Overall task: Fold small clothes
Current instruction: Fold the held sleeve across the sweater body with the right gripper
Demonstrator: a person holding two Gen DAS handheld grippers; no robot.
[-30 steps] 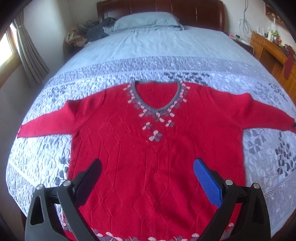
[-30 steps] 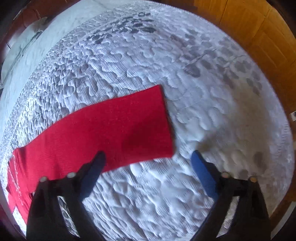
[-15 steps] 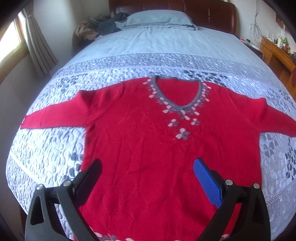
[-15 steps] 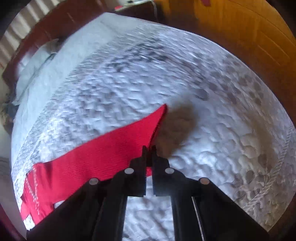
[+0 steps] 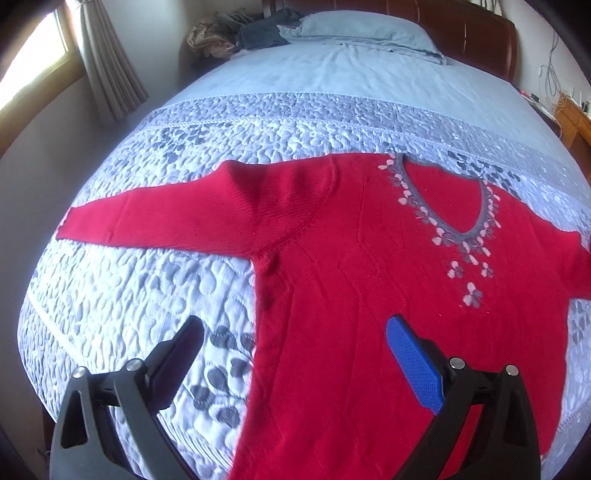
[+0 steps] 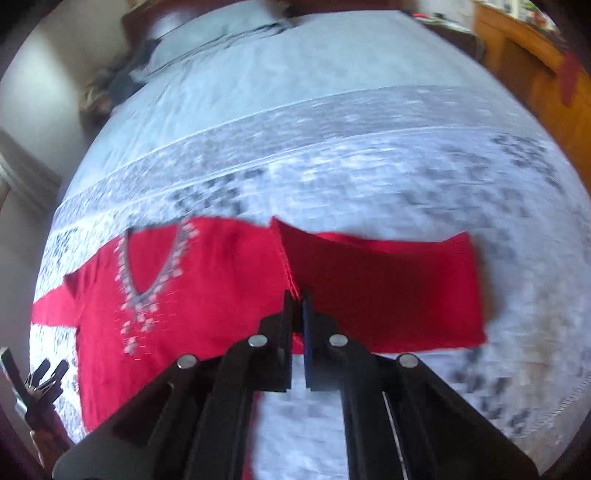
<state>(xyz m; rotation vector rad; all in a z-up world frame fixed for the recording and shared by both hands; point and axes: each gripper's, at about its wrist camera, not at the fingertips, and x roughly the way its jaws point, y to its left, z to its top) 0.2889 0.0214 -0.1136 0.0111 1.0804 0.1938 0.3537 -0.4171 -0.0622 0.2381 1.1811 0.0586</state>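
- The right wrist view is motion-blurred; the quilt pattern and the far end of the bed (image 5: 369, 81) are hard to make out there.
- My right tongs (image 6: 298, 306) are clamped on the sleeve (image 6: 388, 291) of the red sweater (image 5: 369, 295), which doubles back toward the chest.
- My left tongs (image 5: 291, 354) are spread wide and grip nothing, hovering over the sweater's side edge.
- The sweater lies flat on the quilt (image 5: 129, 295); its hem is cut off.
- A pillow (image 5: 362, 27), a curtain (image 5: 107, 62) and a wooden headboard (image 5: 476, 33) are visible.
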